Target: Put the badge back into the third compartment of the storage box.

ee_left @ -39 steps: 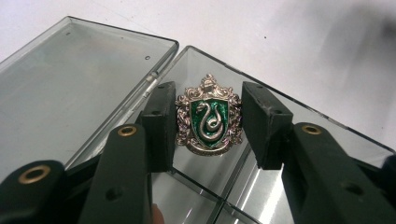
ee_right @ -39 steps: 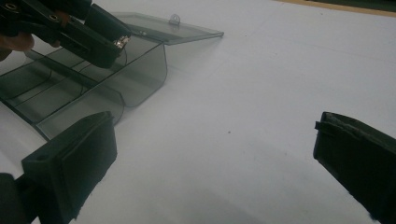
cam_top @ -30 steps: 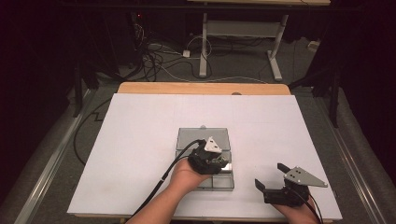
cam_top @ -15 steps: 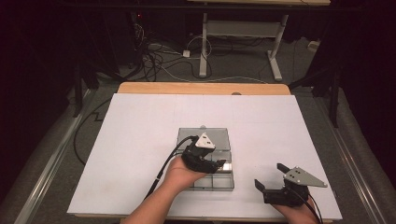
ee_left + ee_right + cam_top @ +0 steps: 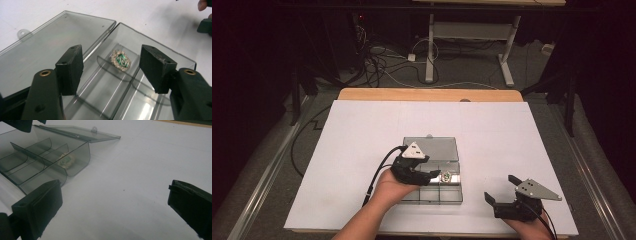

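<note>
**Brooch resting in the open box, both tongs empty**

Over the near middle of the white bench (image 5: 362,130), the high view shows the clear smoky-grey plastic compartment box (image 5: 432,192) with its hinged lid (image 5: 434,148) folded flat on the far side. The left tongs (image 5: 432,176) hang above the box's middle, jaws apart with nothing between them; they have just been opening. A small gold-rimmed green brooch (image 5: 446,177) lies in a far right compartment, just right of those tongs. The right tongs (image 5: 503,189) sit well apart at the near right, spread wide and empty.

From the left gripper view, the brooch (image 5: 121,60) lies flat on the compartment floor beyond a thin curved divider (image 5: 110,65), between and past the two parted black pads (image 5: 72,67). The other compartments I can see look empty. The piece is likely light, hard and a bit slippery, with delicate edging; I would pinch it across its rim, gently, since the walls leave little room.

From the right gripper view, the box (image 5: 75,152) stands at the far left, brooch (image 5: 65,160) dimly seen through the tinted end wall. The lid (image 5: 82,133) rests level on the bench. Thin plastic like this would likely slide or tip if nudged.
</note>
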`<state>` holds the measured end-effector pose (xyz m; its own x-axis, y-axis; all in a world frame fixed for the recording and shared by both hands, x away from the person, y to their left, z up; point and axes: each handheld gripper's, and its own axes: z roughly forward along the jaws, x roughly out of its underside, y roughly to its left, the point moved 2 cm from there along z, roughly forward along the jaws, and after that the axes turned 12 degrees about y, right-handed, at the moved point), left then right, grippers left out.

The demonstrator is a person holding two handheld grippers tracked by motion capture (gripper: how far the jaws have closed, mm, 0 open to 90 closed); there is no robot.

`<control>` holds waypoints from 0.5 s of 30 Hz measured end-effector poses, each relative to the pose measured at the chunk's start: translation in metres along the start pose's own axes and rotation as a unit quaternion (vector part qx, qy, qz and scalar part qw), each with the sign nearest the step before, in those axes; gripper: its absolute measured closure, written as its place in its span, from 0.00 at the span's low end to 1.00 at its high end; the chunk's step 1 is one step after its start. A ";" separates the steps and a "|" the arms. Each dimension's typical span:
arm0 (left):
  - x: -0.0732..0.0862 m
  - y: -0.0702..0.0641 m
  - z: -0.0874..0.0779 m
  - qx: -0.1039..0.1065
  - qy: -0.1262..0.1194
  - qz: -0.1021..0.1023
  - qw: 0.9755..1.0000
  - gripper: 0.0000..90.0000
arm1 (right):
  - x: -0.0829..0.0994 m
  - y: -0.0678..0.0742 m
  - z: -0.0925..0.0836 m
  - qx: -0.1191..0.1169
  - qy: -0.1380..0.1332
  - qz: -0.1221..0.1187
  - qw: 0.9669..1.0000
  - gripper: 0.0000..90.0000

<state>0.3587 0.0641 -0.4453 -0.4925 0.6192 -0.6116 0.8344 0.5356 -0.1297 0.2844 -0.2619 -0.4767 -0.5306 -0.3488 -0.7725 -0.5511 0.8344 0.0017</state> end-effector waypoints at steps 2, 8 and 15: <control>0.005 0.003 -0.003 -0.002 0.002 -0.003 1.000 0.37 | 0.000 0.000 0.000 0.000 0.000 0.000 1.000 0.00; 0.025 0.014 -0.013 -0.007 -0.001 -0.017 1.000 0.30 | 0.000 0.001 0.000 -0.001 0.000 0.001 1.000 0.00; 0.044 0.024 -0.025 -0.012 -0.014 -0.035 0.999 0.21 | -0.001 0.000 0.000 -0.001 -0.001 0.001 1.000 0.00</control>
<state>0.3508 0.1188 -0.4560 -0.5421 0.5636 -0.6233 0.7917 0.5911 -0.1541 0.2845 -0.2616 -0.4762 -0.5304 -0.3463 -0.7738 -0.5518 0.8339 0.0051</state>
